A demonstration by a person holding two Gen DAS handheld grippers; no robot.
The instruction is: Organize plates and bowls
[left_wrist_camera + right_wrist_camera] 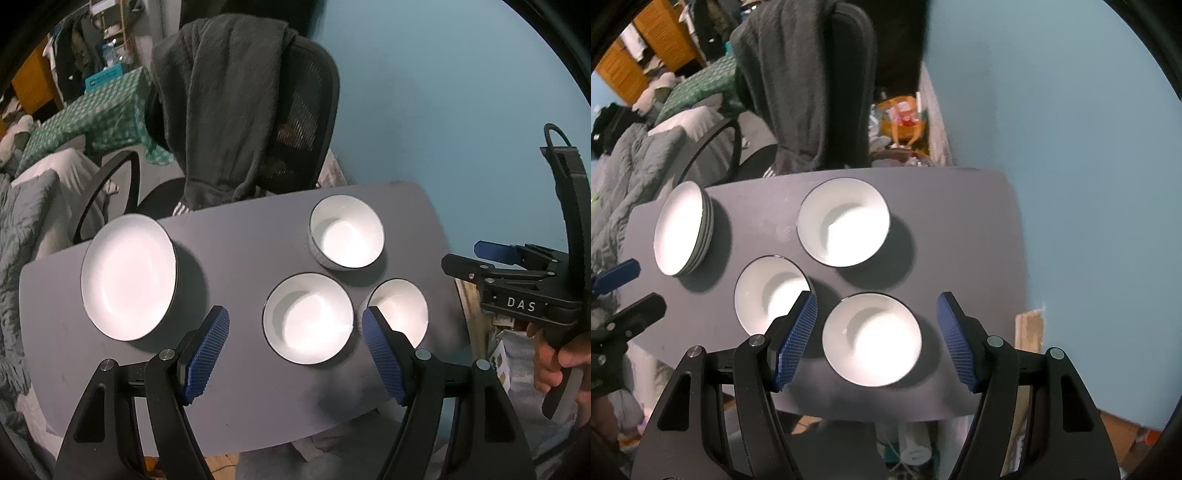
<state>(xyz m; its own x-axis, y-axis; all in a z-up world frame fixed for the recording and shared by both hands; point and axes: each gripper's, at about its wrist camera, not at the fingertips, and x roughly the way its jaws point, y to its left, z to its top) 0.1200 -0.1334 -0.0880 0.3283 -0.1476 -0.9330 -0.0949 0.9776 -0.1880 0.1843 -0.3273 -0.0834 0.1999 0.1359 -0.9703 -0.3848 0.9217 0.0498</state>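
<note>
On a grey table (pixel 236 251), a stack of white plates (pixel 129 271) sits at the left. Three white bowls stand apart on the right: a far one (pixel 347 236), a middle one (pixel 308 317) and a right one (pixel 400 314). My left gripper (pixel 295 317) hangs open above the middle bowl, its pads clear of it. My right gripper (pixel 877 301) is open above the nearest bowl (pixel 871 339), not touching it. The right wrist view also shows the plates (pixel 683 229), the far bowl (pixel 844 221) and the middle bowl (pixel 768 295).
An office chair draped with a dark hoodie (pixel 229 110) stands behind the table. A bed with grey bedding (pixel 26 221) lies to the left and a blue wall (pixel 443 92) to the right. A hand (pixel 554 358) holds the right gripper's handle beyond the table's right edge.
</note>
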